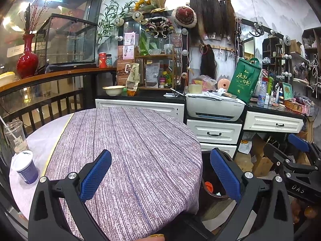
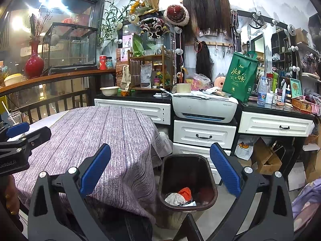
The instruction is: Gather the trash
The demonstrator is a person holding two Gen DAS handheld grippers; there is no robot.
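A dark brown rectangular plastic trash bin [image 2: 187,182] stands on the floor just beside the round table draped in a purple-grey striped cloth [image 2: 104,140], holding a crumpled white wrapper [image 2: 175,198] and an orange ribbed scrap [image 2: 185,193] at its bottom. The right gripper [image 2: 160,172], blue-padded fingers spread wide and empty, hangs above the bin's rim. The left gripper [image 1: 160,172], likewise spread and holding nothing, hovers over the table's near edge. Across the table from the bin, near its far left rim, stand a blue paper cup with a white lid [image 1: 25,166] and a clear plastic drink cup with a white straw [image 1: 15,134], close together. Beyond the bin, a white printer [image 2: 204,108] sits atop white drawers [image 2: 204,133], with a green tote bag [image 2: 239,76] next to it.
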